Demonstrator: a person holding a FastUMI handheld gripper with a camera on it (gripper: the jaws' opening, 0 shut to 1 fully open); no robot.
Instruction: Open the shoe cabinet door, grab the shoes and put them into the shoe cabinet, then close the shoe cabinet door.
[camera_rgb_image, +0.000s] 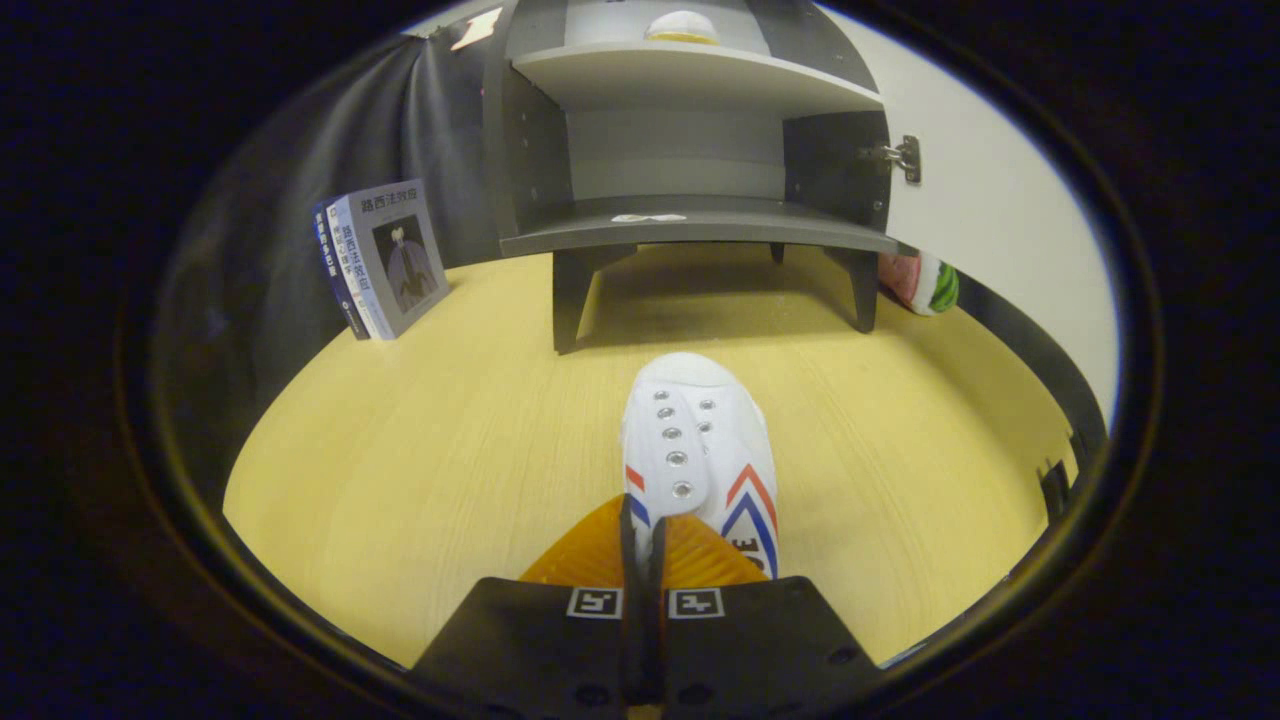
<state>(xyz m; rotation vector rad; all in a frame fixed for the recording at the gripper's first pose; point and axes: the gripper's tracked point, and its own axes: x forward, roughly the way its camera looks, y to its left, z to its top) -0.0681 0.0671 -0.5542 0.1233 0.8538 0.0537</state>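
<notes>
Gripper view: white shoe (700, 450) pinched at the heel rim between clenched jaws, toe aimed at the shoe cabinet (690, 150). Gripper (645, 545) closed tight on the collar. Door (1000, 220) swung open to the right; lower shelf (700, 225) bare. Best lifted level, carried above the desk (420, 470), toe first onto that shelf, clear of the front legs. Books (385, 260) left of the cabinet, well apart.

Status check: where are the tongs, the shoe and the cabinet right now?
Tongs shut on the shoe at its near end. Cabinet beyond, door open, lower shelf bare. Books off to the side, path free.
</notes>
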